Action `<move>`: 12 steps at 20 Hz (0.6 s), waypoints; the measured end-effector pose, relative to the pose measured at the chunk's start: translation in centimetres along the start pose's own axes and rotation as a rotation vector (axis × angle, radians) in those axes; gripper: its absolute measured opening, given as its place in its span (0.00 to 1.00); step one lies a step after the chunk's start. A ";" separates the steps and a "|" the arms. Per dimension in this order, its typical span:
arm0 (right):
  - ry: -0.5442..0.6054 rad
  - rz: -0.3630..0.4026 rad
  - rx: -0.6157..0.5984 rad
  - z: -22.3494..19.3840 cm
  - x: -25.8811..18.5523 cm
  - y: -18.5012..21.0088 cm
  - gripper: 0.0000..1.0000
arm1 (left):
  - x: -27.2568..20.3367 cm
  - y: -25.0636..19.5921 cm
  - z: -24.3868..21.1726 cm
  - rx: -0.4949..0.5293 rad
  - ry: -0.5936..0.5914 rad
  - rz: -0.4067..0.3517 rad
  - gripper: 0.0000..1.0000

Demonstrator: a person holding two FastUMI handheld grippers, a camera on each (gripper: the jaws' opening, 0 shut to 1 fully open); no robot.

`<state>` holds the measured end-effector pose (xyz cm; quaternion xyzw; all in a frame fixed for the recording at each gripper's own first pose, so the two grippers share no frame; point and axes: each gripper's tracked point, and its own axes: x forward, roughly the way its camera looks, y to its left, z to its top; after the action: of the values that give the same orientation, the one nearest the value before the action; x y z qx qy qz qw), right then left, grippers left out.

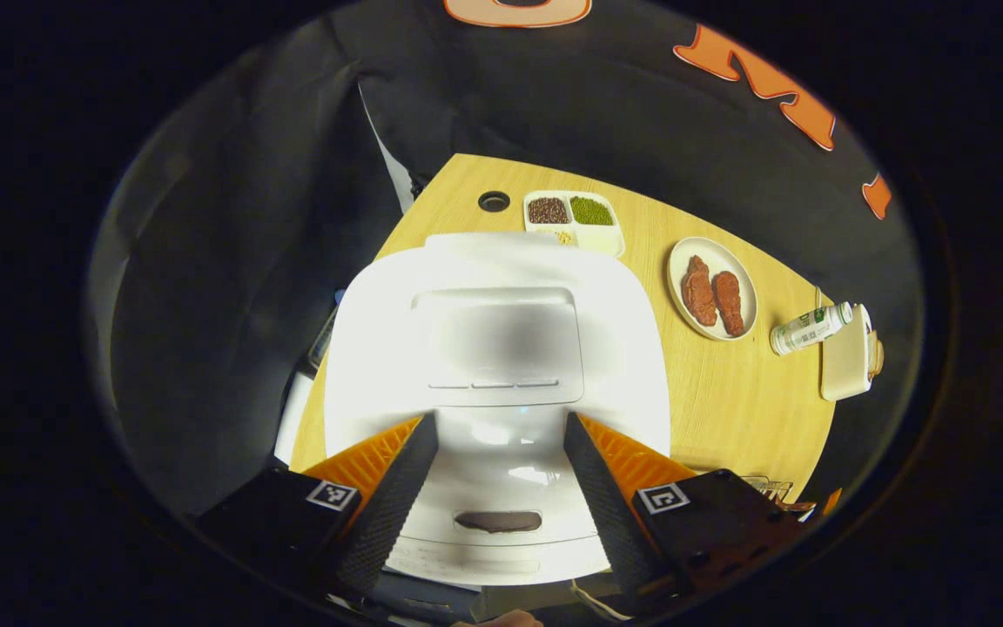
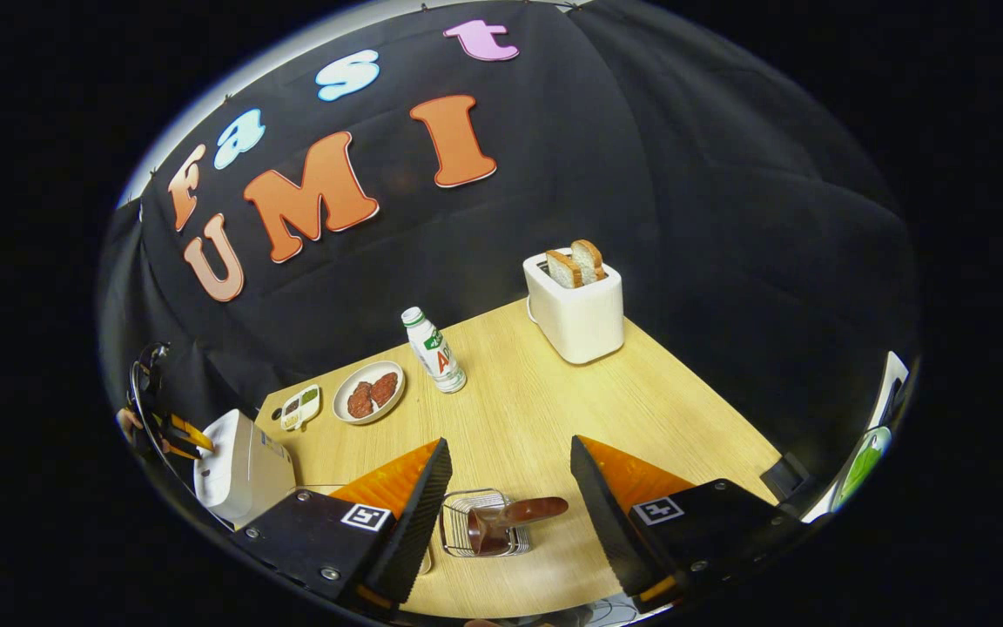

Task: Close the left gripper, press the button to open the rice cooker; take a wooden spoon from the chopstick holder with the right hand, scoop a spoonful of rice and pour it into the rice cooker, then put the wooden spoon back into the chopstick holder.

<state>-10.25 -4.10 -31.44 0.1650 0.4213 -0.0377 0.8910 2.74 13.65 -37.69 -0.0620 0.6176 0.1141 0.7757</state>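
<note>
The round pale wooden table [image 2: 554, 409] carries everything. On it, in the left gripper view, the white rounded plastic rice cooker [image 1: 497, 348] stands directly under and between the fingers of the left gripper [image 1: 501, 435], lid down; its top is washed out by glare, so the panel details are hard to read. The dark oval button [image 1: 498, 522] on its front face lies low between the two black ribbed fingers, apart from both. That gripper's jaws are spread wide, grasping nothing.

In the right gripper view the same cooker [image 2: 243, 470] sits at the far left edge of the table, with the other gripper's orange parts just beside it, too small to make out clearly.

The right gripper [image 2: 506, 461] hangs released, fingers well apart, above the wire chopstick holder [image 2: 477, 522], which lies between its fingers. The dark brown wooden spoon [image 2: 519, 512] rests in that holder, tilted toward the right finger and touching neither.

Farther off stand a white toaster [image 2: 577, 318] with two bread slices, a small white bottle [image 2: 434, 350], a white plate of reddish meat [image 2: 368, 392] and a white divided tray of beans [image 2: 300, 407].
</note>
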 end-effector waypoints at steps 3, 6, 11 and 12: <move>-0.032 0.014 -0.005 1.3 -0.3 1.2 0.86 | -0.5 0.2 0.1 -0.025 -0.033 0.016 1.00; -0.093 0.040 -0.045 3.6 -0.3 3.3 0.85 | -0.5 0.0 -0.3 -0.123 -0.093 0.054 1.00; -0.257 0.096 -0.133 9.1 -1.1 8.2 0.85 | -4.4 -2.3 0.9 -0.130 -0.350 -0.049 1.00; -0.296 0.109 -0.151 10.1 -1.3 9.3 0.85 | -6.2 -2.4 1.9 -0.116 -0.435 -0.052 1.00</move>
<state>-1.71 1.28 -21.98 0.1127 0.2775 0.0187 0.9539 3.79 11.14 -31.31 -0.0963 0.4263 0.1400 0.8885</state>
